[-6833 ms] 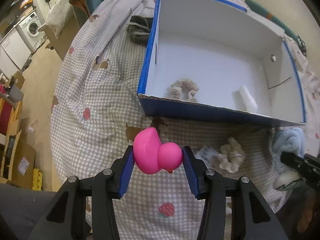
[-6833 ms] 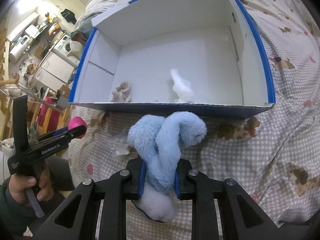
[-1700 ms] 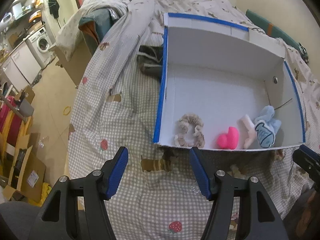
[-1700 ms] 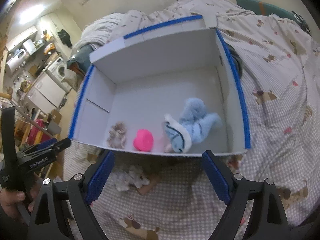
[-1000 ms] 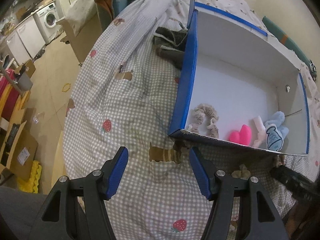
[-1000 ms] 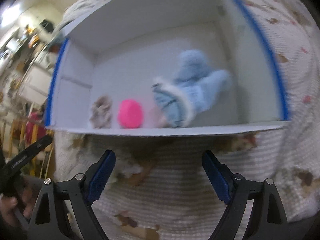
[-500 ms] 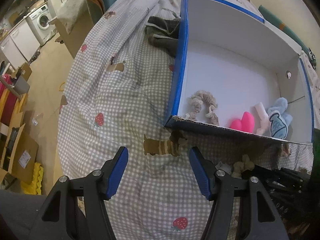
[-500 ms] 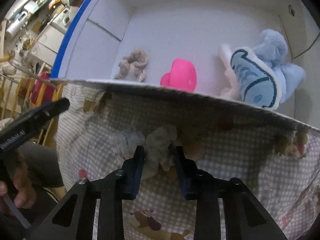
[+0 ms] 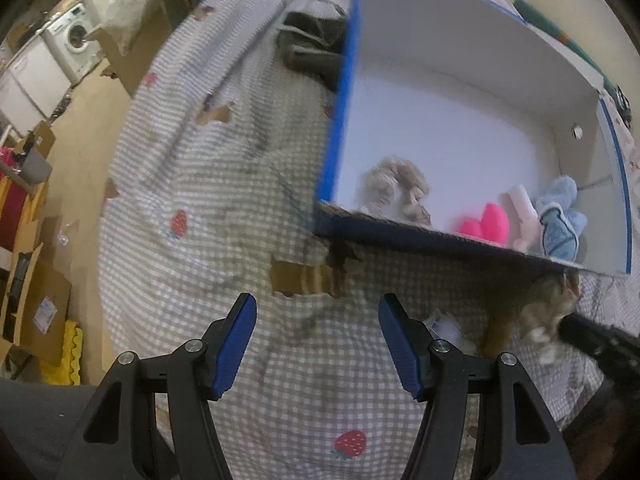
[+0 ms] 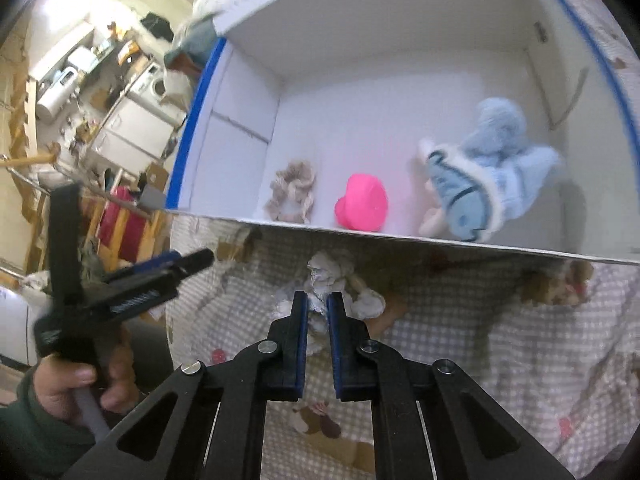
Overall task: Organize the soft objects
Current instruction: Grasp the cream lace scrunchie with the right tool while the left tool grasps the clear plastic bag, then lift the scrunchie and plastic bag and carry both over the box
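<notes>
A white box with blue edges (image 9: 340,92) (image 10: 192,128) lies on the checked bedspread. Inside it are a beige scrunchie (image 9: 394,184) (image 10: 292,190), a pink soft toy (image 9: 486,224) (image 10: 364,206), a pale pink piece (image 9: 522,212) and a light blue plush (image 9: 558,224) (image 10: 488,172). My right gripper (image 10: 317,300) is shut on a whitish scrunchie (image 10: 332,280) just in front of the box wall; it shows blurred in the left wrist view (image 9: 540,316). My left gripper (image 9: 316,308) is open and empty above the bedspread, left of it.
A crumpled clear wrapper (image 9: 444,326) lies on the bedspread (image 9: 200,208) beside the scrunchie. Dark clothing (image 9: 308,48) lies by the box's far left corner. The bed's left edge drops to a floor with cardboard (image 9: 36,308) and a washing machine (image 9: 72,56).
My right gripper has closed on the whitish scrunchie and drawn it up near the box's front wall. My left gripper stays open, shifted slightly.
</notes>
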`<action>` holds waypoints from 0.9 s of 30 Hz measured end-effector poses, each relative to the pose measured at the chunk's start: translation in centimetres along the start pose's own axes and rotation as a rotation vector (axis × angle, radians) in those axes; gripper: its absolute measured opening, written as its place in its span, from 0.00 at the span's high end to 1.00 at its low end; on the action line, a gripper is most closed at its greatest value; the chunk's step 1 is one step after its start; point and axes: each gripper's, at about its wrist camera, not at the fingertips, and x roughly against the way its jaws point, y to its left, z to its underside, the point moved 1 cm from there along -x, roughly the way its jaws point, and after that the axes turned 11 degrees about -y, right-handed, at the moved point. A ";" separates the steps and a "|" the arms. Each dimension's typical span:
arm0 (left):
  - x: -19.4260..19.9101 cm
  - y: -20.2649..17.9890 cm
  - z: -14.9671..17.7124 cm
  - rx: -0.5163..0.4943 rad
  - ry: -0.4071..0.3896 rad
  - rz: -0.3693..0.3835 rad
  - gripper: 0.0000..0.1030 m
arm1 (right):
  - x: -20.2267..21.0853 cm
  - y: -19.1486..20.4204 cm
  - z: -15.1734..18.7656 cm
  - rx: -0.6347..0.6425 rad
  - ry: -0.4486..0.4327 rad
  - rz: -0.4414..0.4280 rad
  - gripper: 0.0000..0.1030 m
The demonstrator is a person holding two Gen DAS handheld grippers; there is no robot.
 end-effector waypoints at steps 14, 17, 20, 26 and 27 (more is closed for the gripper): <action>-5.6 -7.6 2.6 -0.222 0.197 0.173 0.40 | 2.4 -3.4 0.8 -0.078 -0.037 0.039 0.89; -6.0 -8.2 3.0 -0.279 0.176 0.149 0.40 | 2.2 -3.2 0.7 -0.072 -0.033 0.040 0.88; -6.0 -8.5 2.9 -0.298 0.159 0.157 0.43 | 1.7 -2.9 0.8 -0.066 -0.026 0.040 0.89; -5.5 -9.0 2.5 -0.301 0.147 0.236 0.88 | 1.6 -2.9 0.7 -0.061 -0.023 0.052 0.89; -5.4 -8.9 2.5 -0.301 0.144 0.238 0.88 | 1.6 -2.8 0.7 -0.060 -0.023 0.055 0.89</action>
